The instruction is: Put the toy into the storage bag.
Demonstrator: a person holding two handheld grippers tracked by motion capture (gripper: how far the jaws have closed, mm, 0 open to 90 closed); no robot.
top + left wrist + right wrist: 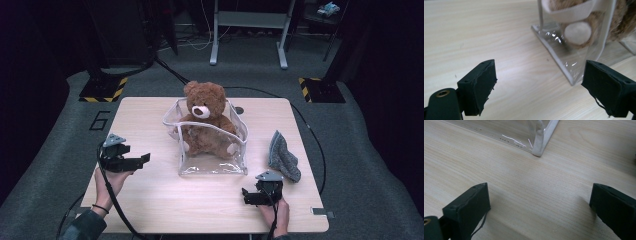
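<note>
Both grippers sit low at my edge of the table [150, 200], jaws spread wide, nothing held. Right gripper [256, 196] is on my right hand [278, 215], front-right, aimed toward the bag's near right corner; its own view shows that white-trimmed corner [537, 151] just ahead past bare wood. Left gripper [131, 162] is off the bag's left side, pointing right at it; in its view the left wall [554, 42] and a bear paw [577, 33] behind the plastic sit ahead and to the right of the gap. Clear bag [212, 167] stands mid-table, mouth up, teddy bear [204, 107] seated inside with head above the rim. Grey cloth [283, 157] lies flat just right of the bag, apart from it, long axis running away from me, directly beyond the right gripper. My read: right side is clearly nearer the cloth, left is nearer the bag wall, so left steadies the bag, right takes the cloth.
</note>
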